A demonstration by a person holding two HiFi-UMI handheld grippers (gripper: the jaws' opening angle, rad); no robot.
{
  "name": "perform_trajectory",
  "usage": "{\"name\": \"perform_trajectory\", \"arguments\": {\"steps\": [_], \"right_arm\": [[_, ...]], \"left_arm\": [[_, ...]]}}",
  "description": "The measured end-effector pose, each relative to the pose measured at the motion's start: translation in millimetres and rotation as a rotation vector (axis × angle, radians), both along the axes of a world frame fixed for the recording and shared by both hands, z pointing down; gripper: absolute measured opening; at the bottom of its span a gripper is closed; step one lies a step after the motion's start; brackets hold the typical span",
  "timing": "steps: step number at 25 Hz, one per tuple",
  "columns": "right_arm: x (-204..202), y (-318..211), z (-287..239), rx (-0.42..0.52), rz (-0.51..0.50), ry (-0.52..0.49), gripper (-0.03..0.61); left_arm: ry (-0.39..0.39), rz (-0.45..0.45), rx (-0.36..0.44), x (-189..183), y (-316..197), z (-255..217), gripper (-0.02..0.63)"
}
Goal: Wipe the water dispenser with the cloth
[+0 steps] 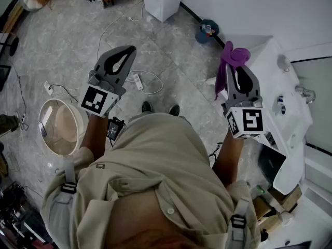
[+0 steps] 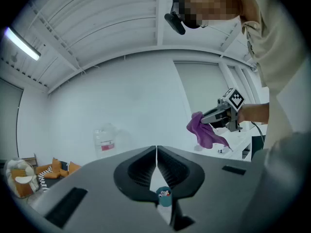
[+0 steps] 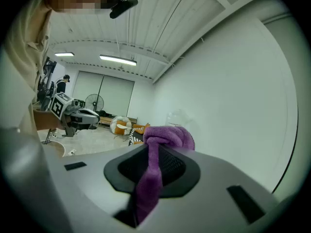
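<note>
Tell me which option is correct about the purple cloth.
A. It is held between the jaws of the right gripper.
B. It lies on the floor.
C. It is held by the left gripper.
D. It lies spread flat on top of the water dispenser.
A: the right gripper view shows the purple cloth clamped between the jaws of the right gripper, while the left gripper has its jaws together on nothing.

head view: steep down, close | gripper views: fwd/up, both w/ white wall (image 2: 121,110)

Cloth (image 1: 233,57) left of water dispenser (image 1: 272,61)
</note>
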State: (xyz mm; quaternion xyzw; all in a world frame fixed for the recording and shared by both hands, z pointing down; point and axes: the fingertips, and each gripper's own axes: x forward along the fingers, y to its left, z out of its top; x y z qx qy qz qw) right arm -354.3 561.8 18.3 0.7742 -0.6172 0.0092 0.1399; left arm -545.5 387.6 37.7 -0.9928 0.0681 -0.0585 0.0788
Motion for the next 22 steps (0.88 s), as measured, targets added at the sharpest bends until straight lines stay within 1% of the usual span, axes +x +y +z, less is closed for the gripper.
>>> {"name": "perform_trajectory", "arguments": {"steps": [5,11,14,17,22], "right_arm": [[2,2,1,0.001,0.017,-0.009,0.066],[-4,-8,2,-0.003,0.024,-0.015,0.067],[-10,-14,2,0.012,0.015,-0.043,0.069],[-13,-20,4,0.027,0.034,-0.075,0.071],[-27,-30,4,0.011,0.060,-0.058,0.071]], "left_arm": [[-0.001,0.006,0.000,0,-1,0,0.022],[-0.004,0.006,-0.011,-8,-12,3,0.021],[-0.003,0.010,-0.019,-11,-19,6,0.021],[-0.001,0.017,-0.031,-15,-27,10,0.021],[0.014,0.045,-0.047,-21,-38,16,0.021]]}}
